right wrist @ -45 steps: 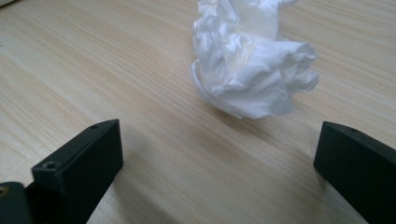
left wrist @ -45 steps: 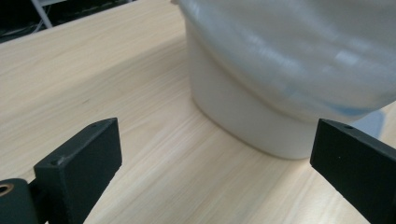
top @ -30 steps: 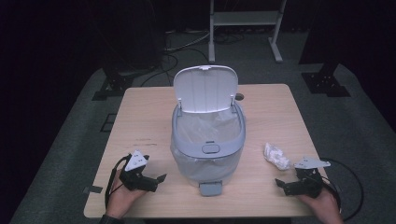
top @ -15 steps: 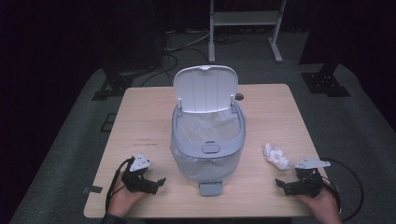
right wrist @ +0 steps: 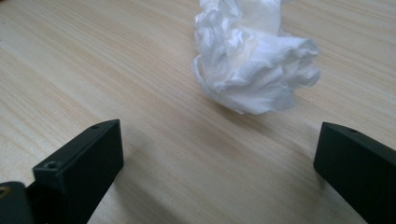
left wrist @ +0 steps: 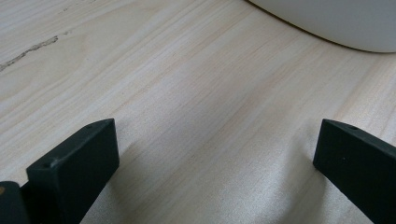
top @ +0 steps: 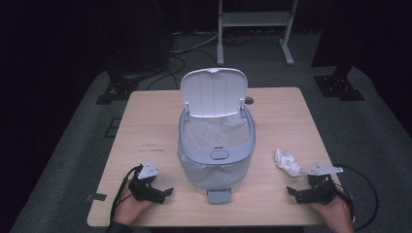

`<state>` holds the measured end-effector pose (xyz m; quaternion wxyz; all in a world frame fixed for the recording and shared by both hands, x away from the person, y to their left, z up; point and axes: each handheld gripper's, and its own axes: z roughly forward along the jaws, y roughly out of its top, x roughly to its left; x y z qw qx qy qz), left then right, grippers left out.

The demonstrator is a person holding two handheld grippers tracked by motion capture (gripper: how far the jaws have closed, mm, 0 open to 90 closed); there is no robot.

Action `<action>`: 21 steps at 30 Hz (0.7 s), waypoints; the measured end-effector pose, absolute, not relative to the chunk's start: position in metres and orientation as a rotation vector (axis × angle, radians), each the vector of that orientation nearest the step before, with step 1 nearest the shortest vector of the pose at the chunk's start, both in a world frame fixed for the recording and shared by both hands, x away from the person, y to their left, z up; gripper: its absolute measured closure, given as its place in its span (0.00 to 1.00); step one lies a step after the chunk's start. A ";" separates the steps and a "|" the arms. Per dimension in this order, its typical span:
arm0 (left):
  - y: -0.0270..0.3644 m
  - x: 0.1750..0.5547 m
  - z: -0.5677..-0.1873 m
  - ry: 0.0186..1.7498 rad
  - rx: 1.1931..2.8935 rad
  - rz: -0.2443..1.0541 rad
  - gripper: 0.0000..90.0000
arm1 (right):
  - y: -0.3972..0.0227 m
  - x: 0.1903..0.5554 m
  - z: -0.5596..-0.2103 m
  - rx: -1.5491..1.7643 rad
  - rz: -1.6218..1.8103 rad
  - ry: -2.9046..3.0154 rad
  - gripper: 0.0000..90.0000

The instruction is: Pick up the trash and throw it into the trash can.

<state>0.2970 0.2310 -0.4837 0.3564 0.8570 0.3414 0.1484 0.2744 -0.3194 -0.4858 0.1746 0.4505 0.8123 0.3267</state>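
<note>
A grey-white pedal bin (top: 216, 150) stands in the middle of the wooden table (top: 150, 121), lid up, lined with a clear bag. A crumpled white tissue (top: 287, 162) (right wrist: 254, 60) lies on the table to its right. My right gripper (top: 295, 192) (right wrist: 219, 172) rests near the front right edge, open, with the tissue just beyond its jaws. My left gripper (top: 164, 193) (left wrist: 215, 172) lies at the front left, open over bare wood, with the bin's base (left wrist: 336, 23) ahead of it.
The bin's foot pedal (top: 219, 196) sticks out toward the front edge between the two hands. Cables trail from both grippers. A white stand (top: 255, 24) and dark equipment legs are on the floor behind the table.
The left hand and gripper have drifted slightly toward the front edge. The right gripper, tissue and bin are where they were.
</note>
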 end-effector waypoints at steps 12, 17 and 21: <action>0.231 0.297 -0.484 0.881 2.213 0.382 0.00 | -0.318 0.273 -0.474 1.279 0.938 2.284 0.01; 0.231 0.297 -0.484 0.881 2.212 0.382 0.00 | -0.320 0.273 -0.467 1.272 0.968 2.266 0.01; 0.231 0.297 -0.484 0.881 2.213 0.382 0.00 | -0.323 0.277 -0.459 1.268 0.998 2.234 0.01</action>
